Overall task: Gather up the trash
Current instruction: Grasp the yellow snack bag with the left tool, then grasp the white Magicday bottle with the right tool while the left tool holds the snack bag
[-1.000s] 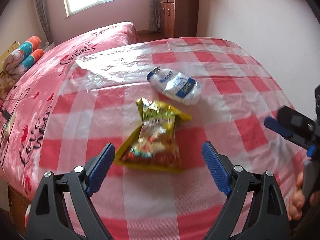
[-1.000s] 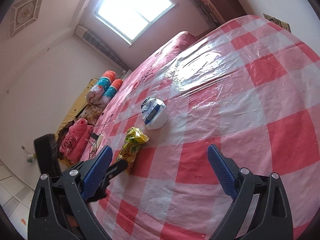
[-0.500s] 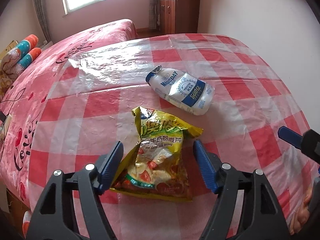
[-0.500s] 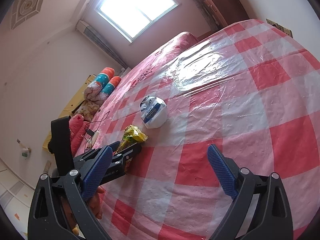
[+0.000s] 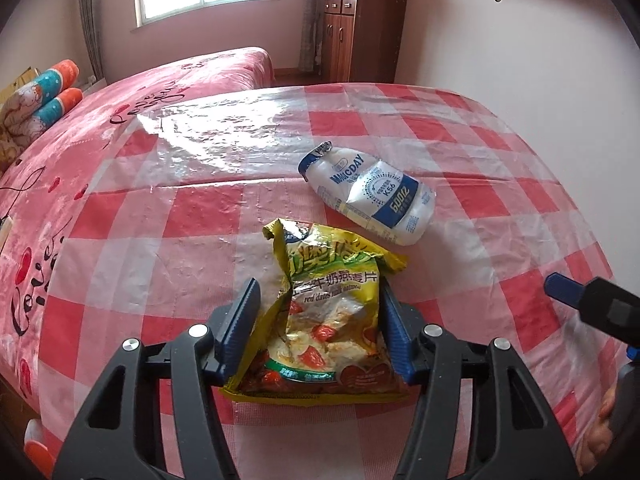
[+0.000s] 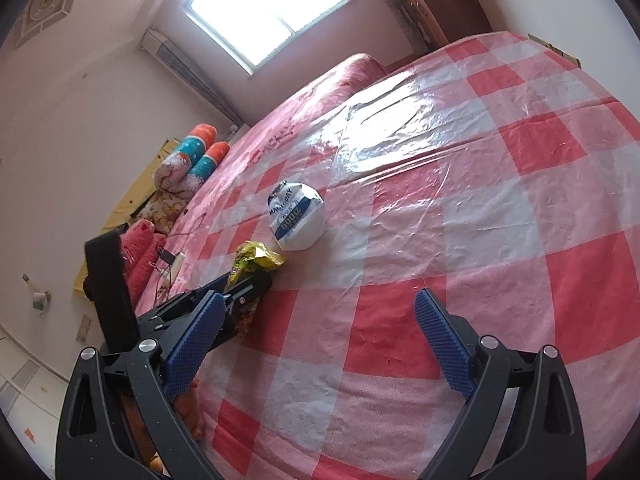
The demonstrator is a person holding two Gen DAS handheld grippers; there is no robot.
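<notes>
A crumpled yellow-green oatmeal snack bag lies on the red-and-white checked tablecloth. My left gripper straddles the bag, its blue pads close to both sides; the jaws are still apart and the bag rests on the table. A white and blue milk pouch lies just beyond it. In the right wrist view the bag and pouch lie to the far left. My right gripper is open and empty, hovering over the cloth to the right of the left gripper.
The table's right edge runs close to a pink wall. A bed with a pink cover lies left of the table, with rolled pillows on it. A wooden cabinet stands at the back.
My left gripper has moved forward and down over the snack bag and its jaws have narrowed around it. The right gripper stays open and has shifted only slightly.
</notes>
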